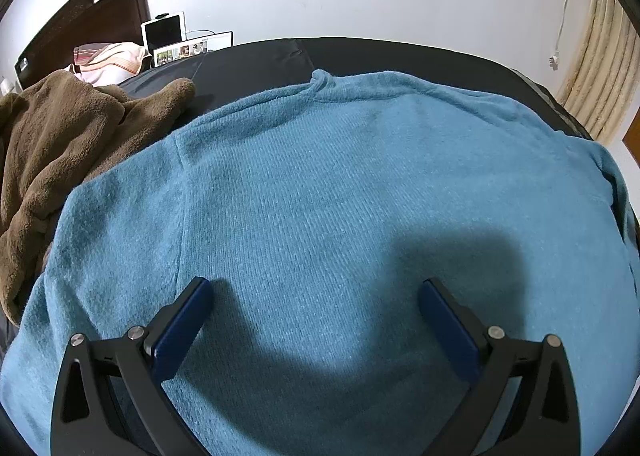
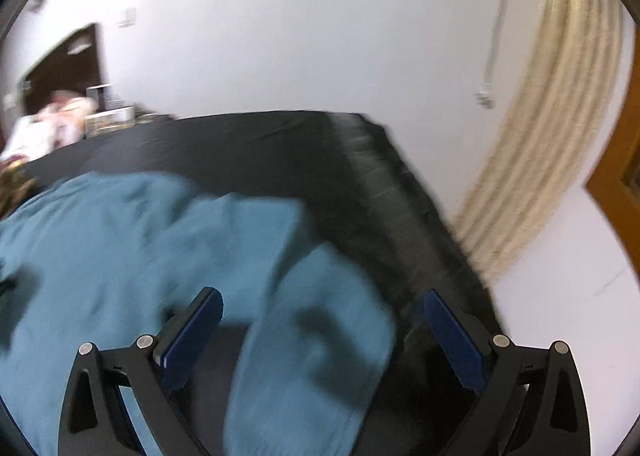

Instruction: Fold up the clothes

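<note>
Teal-blue ribbed sweater (image 1: 320, 192) on black bed cover (image 1: 360, 54); brown fleece blanket (image 1: 60, 144) at left; cream curtain (image 1: 600, 68) at right; dark blue gripper pads (image 1: 182, 330).

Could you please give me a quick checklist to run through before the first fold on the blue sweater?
1. Left gripper open and empty: ok, fingers spread wide above the blue sweater.
2. Right gripper open and empty: ok, fingers apart over the sleeve.
3. Sweater body lying flat on the black sheet: ok in the left view, only small wrinkles near the collar.
4. Right sleeve laid out straight: cannot tell, the right view is blurred.
5. Fold area free of other laundry: not ok, the brown garment lies against the sweater's left edge.
6. Hem position: cannot tell, it is out of frame.
</note>
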Available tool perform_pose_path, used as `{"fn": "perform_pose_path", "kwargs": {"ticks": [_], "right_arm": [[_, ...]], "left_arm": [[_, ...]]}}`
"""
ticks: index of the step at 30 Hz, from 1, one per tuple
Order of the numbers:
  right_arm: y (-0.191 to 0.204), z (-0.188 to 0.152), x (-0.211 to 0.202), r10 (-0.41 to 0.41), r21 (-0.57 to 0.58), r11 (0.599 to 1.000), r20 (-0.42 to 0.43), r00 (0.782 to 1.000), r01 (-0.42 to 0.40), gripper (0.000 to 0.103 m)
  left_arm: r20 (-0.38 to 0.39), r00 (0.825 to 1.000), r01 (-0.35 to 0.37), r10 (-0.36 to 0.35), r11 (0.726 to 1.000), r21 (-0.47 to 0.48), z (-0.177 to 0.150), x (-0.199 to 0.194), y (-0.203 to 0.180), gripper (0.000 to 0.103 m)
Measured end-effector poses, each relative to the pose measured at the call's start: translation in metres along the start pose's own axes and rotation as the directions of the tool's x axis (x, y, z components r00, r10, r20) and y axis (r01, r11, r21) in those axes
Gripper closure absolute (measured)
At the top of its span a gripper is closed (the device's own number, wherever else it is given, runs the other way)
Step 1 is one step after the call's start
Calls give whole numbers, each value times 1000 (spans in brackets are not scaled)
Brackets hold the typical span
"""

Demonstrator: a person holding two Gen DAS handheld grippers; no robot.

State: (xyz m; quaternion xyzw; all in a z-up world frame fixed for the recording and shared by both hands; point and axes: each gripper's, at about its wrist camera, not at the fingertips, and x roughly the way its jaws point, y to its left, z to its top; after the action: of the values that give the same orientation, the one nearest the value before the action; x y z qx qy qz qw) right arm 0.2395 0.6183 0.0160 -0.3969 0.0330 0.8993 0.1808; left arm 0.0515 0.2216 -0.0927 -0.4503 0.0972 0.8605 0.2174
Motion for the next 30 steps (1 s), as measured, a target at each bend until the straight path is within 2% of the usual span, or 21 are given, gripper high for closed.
{"fn": "perform_pose_path", "kwargs": {"ticks": [3,4,6,8,9,15,21,24,27,28,29,30], "right_arm": [[15,-32,-7,96,-13,995,-56,994,-97,1],[20,-40,-6,107,-14,994,-74,991,-109,2],[25,-53,-1,112,-12,993,-110,988,-114,9],[31,-65,4,116,-11,993,-145,983,-119,37],[34,-71,6,119,-10,993,-162,980,-122,42],[36,-79,13,41,-49,998,-165,985,-50,44],[29,-83,12,30,-30,999,-153,988,-35,45],[23,-81,11,-1,-8,1000,-153,988,0,65],[16,-77,13,-18,12,1000,-154,988,20,72],[14,-76,12,-28,15,999,-153,988,30,77],[12,-73,11,-41,19,999,-144,989,44,88],[9,-69,8,-59,24,998,-126,990,62,92]], "left_arm": [[0,1000,0,0,1000,0,0,0,0,0],[1,1000,-1,1,1000,0,0,0,-1,0],[1,1000,-1,1,1000,0,-1,-1,-1,0],[1,1000,-2,2,1000,0,-1,-1,-1,0],[1,1000,-2,2,1000,0,-1,-1,-1,0],[2,1000,-2,2,1000,0,-1,-1,-2,0],[1,1000,-3,3,1000,0,-2,-1,-2,0],[1,1000,-3,3,1000,0,-2,-1,-2,0],[1,1000,-3,3,1000,0,-2,-1,-1,0],[1,1000,-3,3,1000,0,-2,-1,-1,0],[1,1000,-3,3,1000,-1,-2,-1,-2,0],[1,1000,-3,3,1000,-1,-2,-1,-2,0]]}}
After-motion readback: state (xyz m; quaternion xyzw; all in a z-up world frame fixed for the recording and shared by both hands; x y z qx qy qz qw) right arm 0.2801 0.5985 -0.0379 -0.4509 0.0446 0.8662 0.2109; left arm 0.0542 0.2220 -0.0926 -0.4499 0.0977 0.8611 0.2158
